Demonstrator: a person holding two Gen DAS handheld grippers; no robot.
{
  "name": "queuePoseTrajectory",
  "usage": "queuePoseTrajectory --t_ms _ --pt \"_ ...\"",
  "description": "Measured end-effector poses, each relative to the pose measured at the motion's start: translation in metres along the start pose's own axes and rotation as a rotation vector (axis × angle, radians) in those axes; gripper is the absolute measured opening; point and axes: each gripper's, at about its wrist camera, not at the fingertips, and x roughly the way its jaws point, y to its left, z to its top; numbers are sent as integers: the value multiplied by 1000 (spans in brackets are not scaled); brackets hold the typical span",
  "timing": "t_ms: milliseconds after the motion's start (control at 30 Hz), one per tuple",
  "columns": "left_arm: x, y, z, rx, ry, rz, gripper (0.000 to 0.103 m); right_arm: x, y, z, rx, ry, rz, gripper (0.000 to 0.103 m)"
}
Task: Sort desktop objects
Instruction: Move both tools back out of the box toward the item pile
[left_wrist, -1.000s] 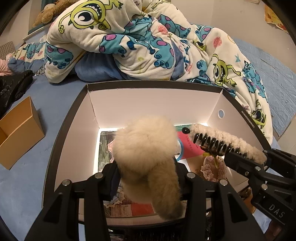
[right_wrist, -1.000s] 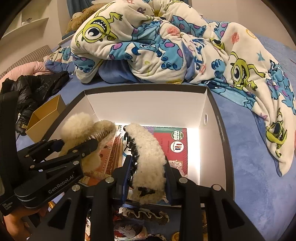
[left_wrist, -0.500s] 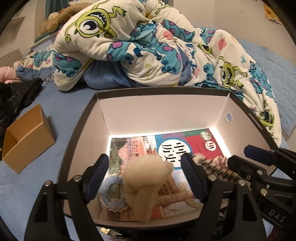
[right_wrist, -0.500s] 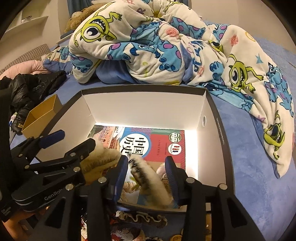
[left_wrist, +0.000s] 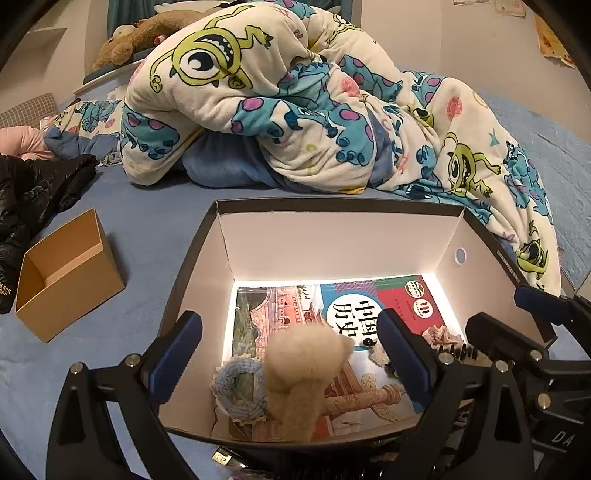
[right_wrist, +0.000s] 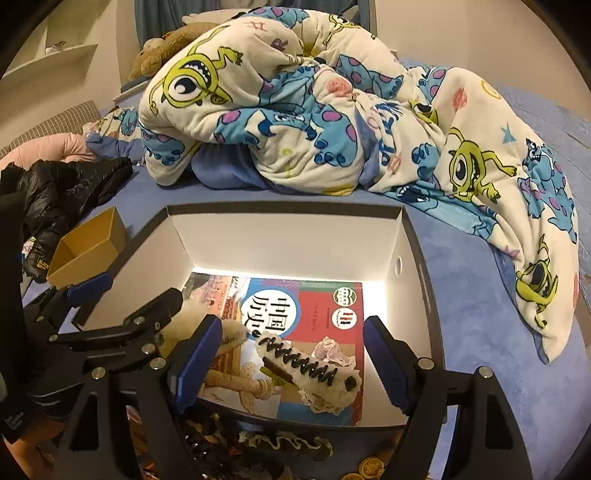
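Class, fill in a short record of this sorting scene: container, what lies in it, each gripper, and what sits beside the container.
container: black-rimmed white cardboard box on blue bedding
contents: colourful textbook; fluffy cream pompom; fuzzy cream hair claw with black teeth; pale blue knitted scrunchie
left gripper: jaws opening, pompom between them, untouched
right gripper: jaws opening, claw released
beside box: small open brown carton

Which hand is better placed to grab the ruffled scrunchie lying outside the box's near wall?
Right, probably. The ruffled scrunchie lies just beneath the right claw, whose jaws are opening clear of the fluffy hair clip in the box. The left wrist view doesn't show it.
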Motion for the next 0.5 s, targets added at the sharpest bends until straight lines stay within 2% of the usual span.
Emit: queuePoseTrajectory --t_ms 500 --pt "-28 7 5 -25 -33 6 103 -26 4 12 6 -46 -9 82"
